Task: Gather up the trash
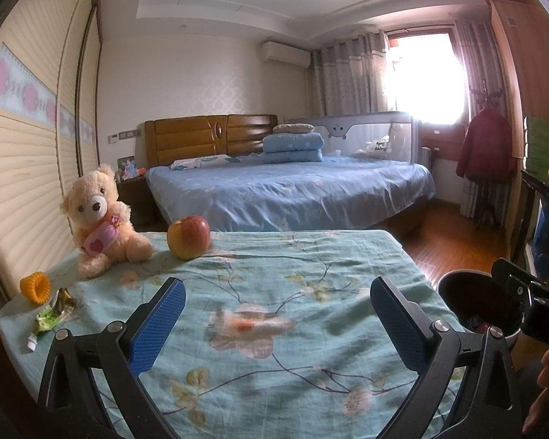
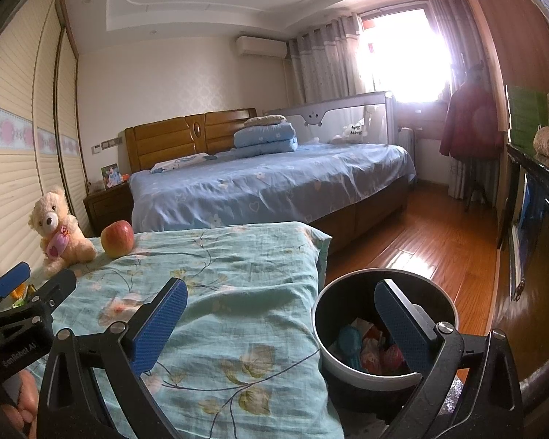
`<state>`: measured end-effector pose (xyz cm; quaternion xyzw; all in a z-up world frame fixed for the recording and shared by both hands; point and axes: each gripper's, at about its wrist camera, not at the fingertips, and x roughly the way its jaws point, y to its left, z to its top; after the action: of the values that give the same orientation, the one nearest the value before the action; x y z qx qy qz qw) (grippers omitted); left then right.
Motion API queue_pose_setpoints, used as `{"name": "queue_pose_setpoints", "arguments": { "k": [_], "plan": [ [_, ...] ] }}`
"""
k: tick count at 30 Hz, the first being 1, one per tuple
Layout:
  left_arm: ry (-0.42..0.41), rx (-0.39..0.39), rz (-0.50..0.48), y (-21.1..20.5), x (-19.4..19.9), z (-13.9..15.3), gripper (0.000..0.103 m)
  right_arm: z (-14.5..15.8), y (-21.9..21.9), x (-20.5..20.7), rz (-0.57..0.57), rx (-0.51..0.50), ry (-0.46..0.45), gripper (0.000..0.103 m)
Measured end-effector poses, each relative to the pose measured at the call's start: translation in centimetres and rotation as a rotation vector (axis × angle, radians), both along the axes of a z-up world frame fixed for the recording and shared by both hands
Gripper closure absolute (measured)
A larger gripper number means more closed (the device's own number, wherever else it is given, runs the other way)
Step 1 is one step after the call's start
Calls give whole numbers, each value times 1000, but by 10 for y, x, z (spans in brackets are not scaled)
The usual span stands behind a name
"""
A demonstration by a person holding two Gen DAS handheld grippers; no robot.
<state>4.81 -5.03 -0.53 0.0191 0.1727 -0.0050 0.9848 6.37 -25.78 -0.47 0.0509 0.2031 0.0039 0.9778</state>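
Trash bin (image 2: 347, 366) just beside cloth edge (image 2: 320, 274)

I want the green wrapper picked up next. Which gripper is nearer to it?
Left. The left gripper hovers open over the floral cloth, with the green wrapper just off its left finger. The right gripper hangs open by the trash bin, farther away.

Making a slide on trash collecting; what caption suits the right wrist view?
Open right tongs hover by the floral cloth, one finger over the part-filled bin.
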Motion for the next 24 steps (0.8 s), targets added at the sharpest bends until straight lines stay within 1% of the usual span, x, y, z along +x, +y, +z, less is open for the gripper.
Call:
{"name": "queue_pose_setpoints", "arguments": {
  "k": [24],
  "plan": [
    [8, -5, -10, -1, 1, -1, 1, -2, 1, 0, 0, 3, 5, 0]
  ]
}}
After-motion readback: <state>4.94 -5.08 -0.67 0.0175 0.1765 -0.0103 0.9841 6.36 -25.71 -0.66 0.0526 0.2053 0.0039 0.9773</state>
